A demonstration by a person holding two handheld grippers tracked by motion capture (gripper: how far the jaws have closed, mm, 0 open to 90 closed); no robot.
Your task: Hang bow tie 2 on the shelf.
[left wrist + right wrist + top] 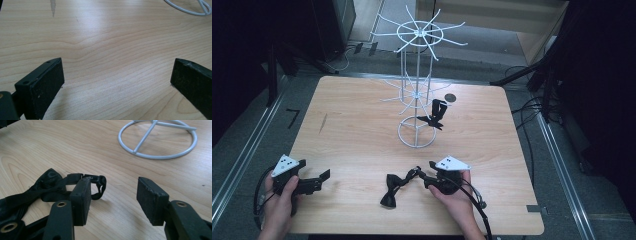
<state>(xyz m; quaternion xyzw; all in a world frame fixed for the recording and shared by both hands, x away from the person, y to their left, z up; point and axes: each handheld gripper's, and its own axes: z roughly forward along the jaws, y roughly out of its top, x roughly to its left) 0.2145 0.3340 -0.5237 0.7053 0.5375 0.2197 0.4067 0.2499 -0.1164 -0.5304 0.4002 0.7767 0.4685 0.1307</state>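
One black bow tie (pixel 391 189) lies on the table (pixel 357 135) on the near side of the white wire rack (pixel 417 90), just beside the right gripper (pixel 112 195), whose jaws stand spread with nothing between them. It looks soft, light and floppy (its strap (pixel 96 185) probably offers the best hold). Up close, the right gripper view shows the strap's clasp; the high view adds a second tie (pixel 437 114) hanging on the rack. The left gripper (pixel 117 80) gapes wide over bare wood.

- Table (pixel 362 130): pale wood grain, smooth, slight sheen.
- Rack (pixel 417 90): white coated wire, glossy.
- Bow tie (pixel 47 186): black cloth, soft sheen.
- Pads (pixel 150 200): black, matt, rough.
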